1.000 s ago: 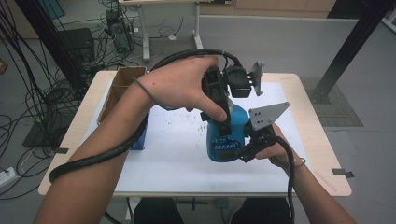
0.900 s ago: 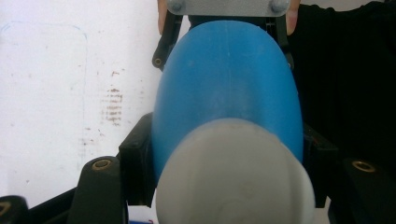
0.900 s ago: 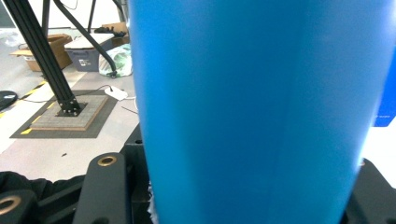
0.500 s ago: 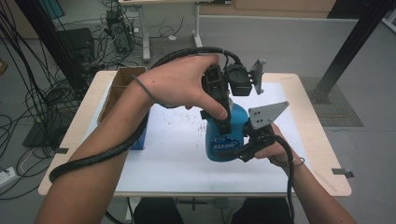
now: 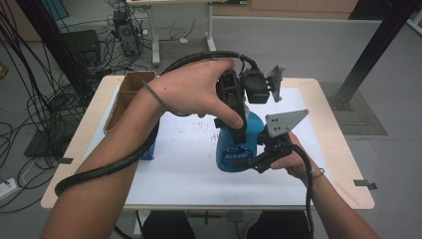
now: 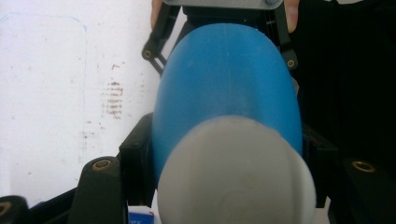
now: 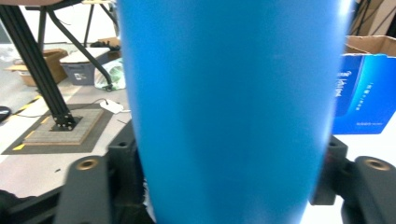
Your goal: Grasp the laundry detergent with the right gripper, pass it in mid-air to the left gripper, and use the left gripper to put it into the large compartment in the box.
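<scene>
The blue bottle stands upright on the white sheet covering the counter, near its middle, with a white cap on top. It looks like smooth, stiff plastic, probably light unless full, and its rounded shoulder would let a loose hold slip, so the straight lower body is the safer place to take it.

The right gripper has its fingers clamped on that lower body from the person's side. The left gripper comes down from above, its fingers pressed on either side of the bottle just below the cap.

A cardboard box sits at the counter's left edge, a blue carton beside it, well apart from the bottle.
</scene>
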{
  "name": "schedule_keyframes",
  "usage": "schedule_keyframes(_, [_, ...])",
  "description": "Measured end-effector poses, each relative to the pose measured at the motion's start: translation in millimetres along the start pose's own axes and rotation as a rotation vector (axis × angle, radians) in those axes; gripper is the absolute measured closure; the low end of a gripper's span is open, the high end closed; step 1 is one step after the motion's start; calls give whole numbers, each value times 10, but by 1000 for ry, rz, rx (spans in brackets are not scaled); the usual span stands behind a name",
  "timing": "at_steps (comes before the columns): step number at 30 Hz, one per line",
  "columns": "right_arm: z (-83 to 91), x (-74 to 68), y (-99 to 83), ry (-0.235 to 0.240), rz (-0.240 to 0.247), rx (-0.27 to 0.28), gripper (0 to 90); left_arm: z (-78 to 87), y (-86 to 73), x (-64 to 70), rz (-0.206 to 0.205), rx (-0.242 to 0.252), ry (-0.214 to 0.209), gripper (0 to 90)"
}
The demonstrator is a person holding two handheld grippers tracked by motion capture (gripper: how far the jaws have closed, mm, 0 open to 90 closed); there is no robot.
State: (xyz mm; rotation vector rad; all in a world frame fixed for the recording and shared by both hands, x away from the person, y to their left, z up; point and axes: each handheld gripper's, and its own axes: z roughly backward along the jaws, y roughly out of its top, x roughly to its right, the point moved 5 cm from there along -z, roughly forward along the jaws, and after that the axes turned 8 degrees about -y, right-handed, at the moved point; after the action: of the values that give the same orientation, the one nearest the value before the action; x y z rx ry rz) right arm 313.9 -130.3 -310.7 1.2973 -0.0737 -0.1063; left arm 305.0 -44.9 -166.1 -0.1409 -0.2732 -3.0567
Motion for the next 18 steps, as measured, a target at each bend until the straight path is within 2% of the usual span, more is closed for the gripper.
schedule_keyframes(8, [-28,26,-28,-31,-17,-3,141,4,-22,-18,6,0,1,378])
schedule_keyframes(15, [-17,48,-29,-36,-21,-33,77,5,-48,-53,16,9,0,378])
schedule_keyframes(18, [-13,40,-27,-40,-10,-74,77,2,-57,-69,17,14,-1,378])
